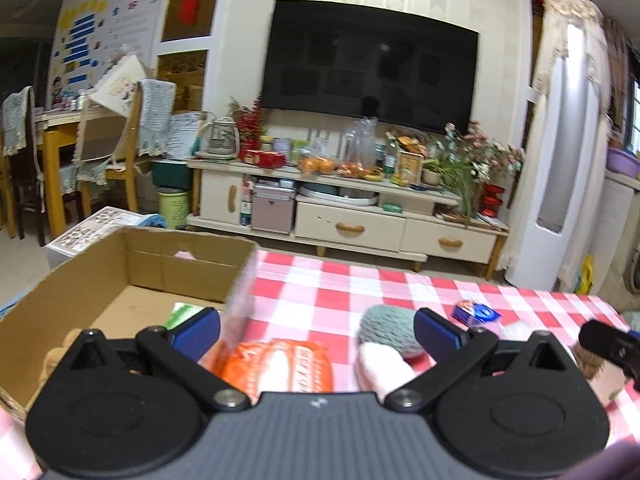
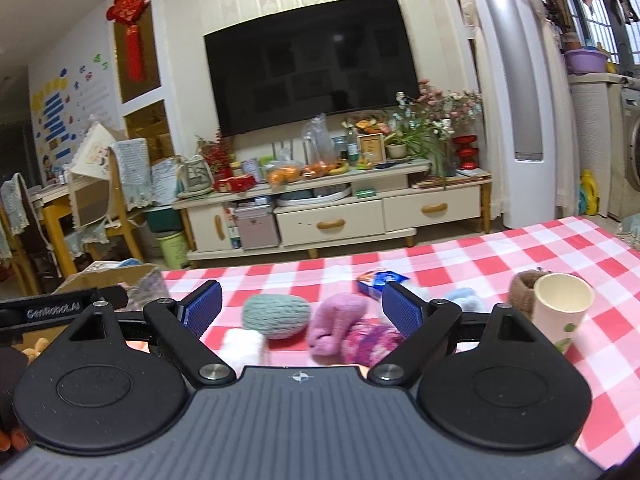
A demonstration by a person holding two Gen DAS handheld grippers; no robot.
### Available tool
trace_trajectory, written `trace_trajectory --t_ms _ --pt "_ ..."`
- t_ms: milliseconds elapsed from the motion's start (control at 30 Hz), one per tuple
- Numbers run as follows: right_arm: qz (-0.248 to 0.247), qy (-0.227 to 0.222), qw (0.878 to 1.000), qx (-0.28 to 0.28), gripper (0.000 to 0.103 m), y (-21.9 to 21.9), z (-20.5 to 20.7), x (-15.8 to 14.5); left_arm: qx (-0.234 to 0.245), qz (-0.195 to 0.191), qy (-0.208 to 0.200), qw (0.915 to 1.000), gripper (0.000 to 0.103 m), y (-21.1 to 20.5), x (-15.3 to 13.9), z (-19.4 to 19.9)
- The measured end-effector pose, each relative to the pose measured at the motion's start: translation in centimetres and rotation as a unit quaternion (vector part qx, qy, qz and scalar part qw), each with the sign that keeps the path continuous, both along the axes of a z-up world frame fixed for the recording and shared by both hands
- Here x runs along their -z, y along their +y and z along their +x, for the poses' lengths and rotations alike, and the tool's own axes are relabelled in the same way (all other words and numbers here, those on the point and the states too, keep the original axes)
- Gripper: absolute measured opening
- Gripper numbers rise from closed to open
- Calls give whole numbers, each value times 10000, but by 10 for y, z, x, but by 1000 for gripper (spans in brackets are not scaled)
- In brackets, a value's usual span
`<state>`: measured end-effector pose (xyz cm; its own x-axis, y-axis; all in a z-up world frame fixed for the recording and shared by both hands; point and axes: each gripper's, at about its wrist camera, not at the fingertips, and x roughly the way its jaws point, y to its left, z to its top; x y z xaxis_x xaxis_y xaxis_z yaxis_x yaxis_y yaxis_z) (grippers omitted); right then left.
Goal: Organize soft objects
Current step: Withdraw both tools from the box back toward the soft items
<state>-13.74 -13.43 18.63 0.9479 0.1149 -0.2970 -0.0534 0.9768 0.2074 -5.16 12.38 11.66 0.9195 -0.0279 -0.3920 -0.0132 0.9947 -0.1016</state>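
Observation:
My left gripper [image 1: 316, 330] is open and empty above an orange packet [image 1: 280, 366] at the table's near edge. An open cardboard box [image 1: 120, 276] stands to its left with a green packet [image 1: 182, 316] inside. A teal knitted ball [image 1: 386, 328] and a white sock [image 1: 380, 368] lie just right of the packet. My right gripper [image 2: 302, 304] is open and empty over the teal ball [image 2: 276, 316], a pink knitted toy [image 2: 336, 322], a magenta fuzzy sock [image 2: 372, 344] and the white sock [image 2: 244, 346].
A red-checked tablecloth [image 2: 500, 256] covers the table. A paper cup [image 2: 560, 312] stands at the right beside a brown soft thing [image 2: 522, 288]. A blue packet [image 2: 378, 280] and a light blue soft thing [image 2: 464, 298] lie behind. The other gripper [image 1: 612, 344] shows at the right.

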Motion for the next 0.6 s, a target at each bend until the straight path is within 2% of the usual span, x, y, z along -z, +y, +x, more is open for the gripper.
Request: trace_trajectory --t_ms 233,600 --pt "92 56 9995 283 103 -14 -1 7 407 86 147 9990 102 -30 10 -4" --pt "111 328 9957 863 103 -47 4 37 981 171 462 9940 102 -71 29 -9"
